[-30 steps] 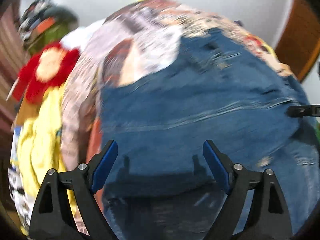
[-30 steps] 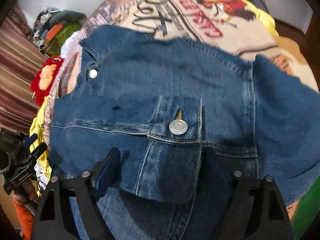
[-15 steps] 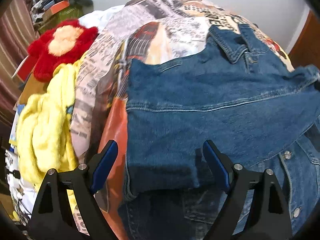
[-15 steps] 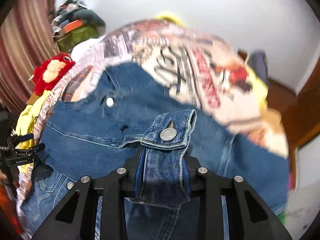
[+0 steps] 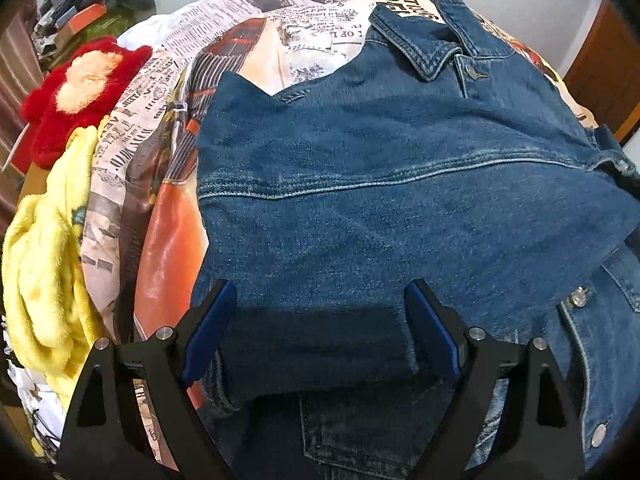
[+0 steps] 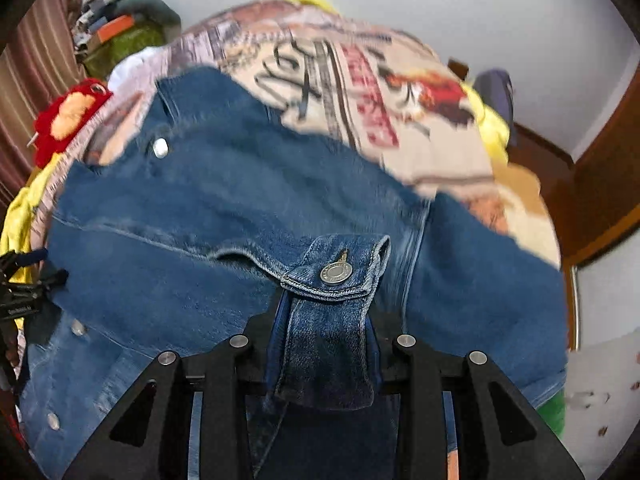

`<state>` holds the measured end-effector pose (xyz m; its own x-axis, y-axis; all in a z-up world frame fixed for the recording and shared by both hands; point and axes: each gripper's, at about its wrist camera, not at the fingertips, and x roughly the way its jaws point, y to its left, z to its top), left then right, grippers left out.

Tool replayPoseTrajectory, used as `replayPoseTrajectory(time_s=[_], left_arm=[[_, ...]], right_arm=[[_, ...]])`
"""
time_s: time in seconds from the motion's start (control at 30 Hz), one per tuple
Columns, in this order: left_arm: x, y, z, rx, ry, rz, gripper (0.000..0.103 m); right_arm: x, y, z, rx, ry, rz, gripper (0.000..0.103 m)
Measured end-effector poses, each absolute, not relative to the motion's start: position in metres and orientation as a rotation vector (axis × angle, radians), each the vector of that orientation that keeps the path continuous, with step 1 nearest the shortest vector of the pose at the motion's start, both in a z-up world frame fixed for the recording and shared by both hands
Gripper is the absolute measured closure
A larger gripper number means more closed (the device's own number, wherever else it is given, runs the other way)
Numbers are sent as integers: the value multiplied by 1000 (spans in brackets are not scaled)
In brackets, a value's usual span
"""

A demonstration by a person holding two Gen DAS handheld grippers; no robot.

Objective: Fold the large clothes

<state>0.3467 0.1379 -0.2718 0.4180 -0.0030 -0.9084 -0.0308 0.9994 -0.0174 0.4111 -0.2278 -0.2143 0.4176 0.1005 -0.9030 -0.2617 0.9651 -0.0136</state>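
The denim jacket (image 5: 400,208) lies spread over a bed covered by a newspaper-print sheet (image 5: 280,24), its collar (image 5: 420,48) toward the far end of the bed. Its heavy blue cloth shows pale double stitching along a seam running across it, and round metal snap buttons line the front edge (image 5: 576,296).

Left of the jacket, bare sheet runs in a narrow strip, glossy orange in one patch. Beyond that strip sits a fluffy yellow blanket (image 5: 44,272), bunched and soft, and further from the jacket a shaggy red plush toy (image 5: 80,92) with a peach centre. Past the jacket's collar the sheet stays open up to the white wall. To the jacket's right a brown wooden frame (image 6: 600,184) closes in near the bed's edge.

The left tongs (image 5: 320,328) stand wide apart just above a folded sleeve end, blue pads (image 5: 208,328) on either side of it and not pressing on the cloth.

The right tongs (image 6: 324,344) are closed narrowly on a buttoned cuff (image 6: 332,280) of the jacket, the thick faded strap rising between the black fingers, its metal button facing the camera. The rest of the jacket in that view is blurred. At the jacket's left edge in the right wrist view, the other black tool shows, small.
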Motion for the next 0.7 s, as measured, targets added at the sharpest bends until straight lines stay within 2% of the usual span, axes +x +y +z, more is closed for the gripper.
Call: replayPoseTrajectory(time_s=[0.07, 0.13, 0.2, 0.27, 0.53, 0.7], left_arm=[[345, 138, -273, -26, 1135, 23, 12], [344, 141, -274, -36, 1136, 35, 9], [343, 143, -275, -61, 1138, 36, 9], [341, 146, -276, -82, 1140, 39, 8], [337, 139, -258, -9, 1138, 58, 9], [339, 121, -216, 24, 1047, 30, 9]], right_arm=[[409, -228, -223, -165, 1136, 221, 71], [407, -227, -228, -191, 1145, 204, 61], [403, -228, -228, -239, 1127, 165, 36], [397, -230, -225, -295, 1083, 127, 24], [373, -266, -195, -159, 1066, 158, 23], [358, -300, -163, -99, 980, 101, 23]])
